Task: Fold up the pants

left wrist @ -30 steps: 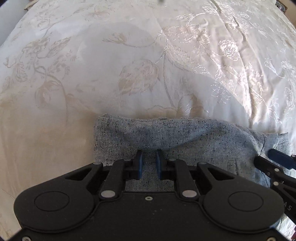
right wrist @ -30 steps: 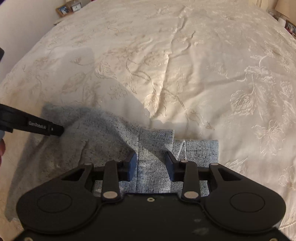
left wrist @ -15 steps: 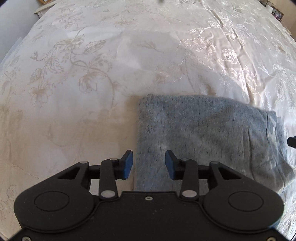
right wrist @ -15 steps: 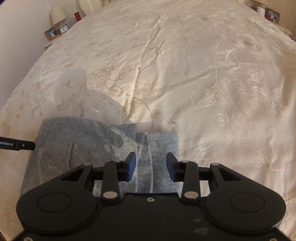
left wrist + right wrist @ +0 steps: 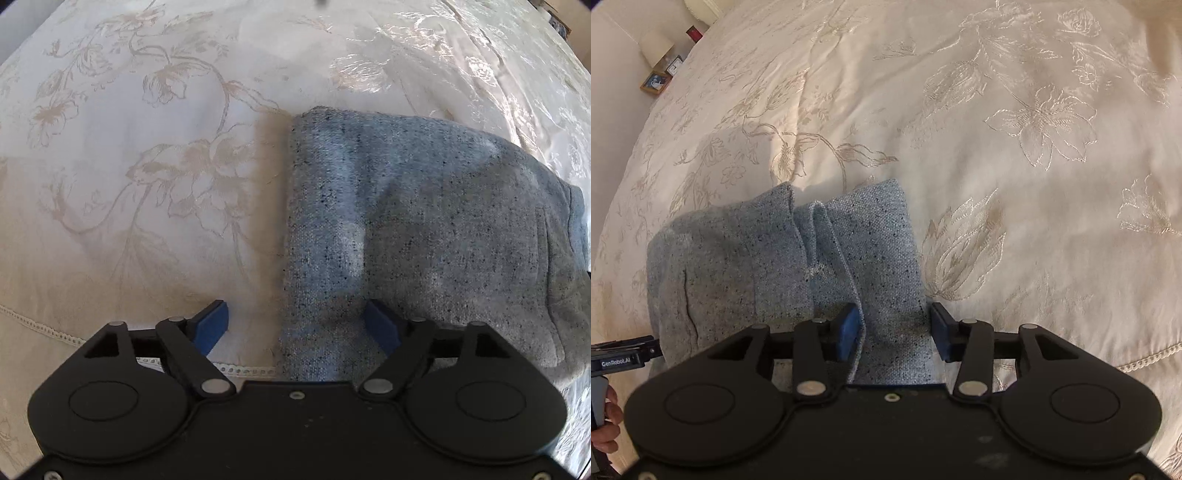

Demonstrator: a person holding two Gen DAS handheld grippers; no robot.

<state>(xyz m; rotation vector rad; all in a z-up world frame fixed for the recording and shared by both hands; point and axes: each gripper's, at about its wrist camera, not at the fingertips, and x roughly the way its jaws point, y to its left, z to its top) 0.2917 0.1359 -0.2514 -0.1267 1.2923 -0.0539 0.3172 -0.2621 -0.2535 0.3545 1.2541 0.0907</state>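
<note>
We see a cream bedspread (image 5: 1015,192) with embroidered flowers filling the view, sunlight glossing its far side. Beyond the bedspread's far left corner sits a nightstand (image 5: 655,86) carrying a lamp (image 5: 657,48) and small picture frames, against a pale wall (image 5: 613,51).

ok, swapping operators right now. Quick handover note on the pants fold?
Left hand-held gripper: open, holding nothing, straddling the left edge of the grey pants.
Right hand-held gripper: open, holding nothing, around the right end of the pants.
Pants lie in a compact folded bundle on the cream bedspread.
Done: main folds appear made.
Left: probably tidy the ridge at the right end, then back off.
</note>
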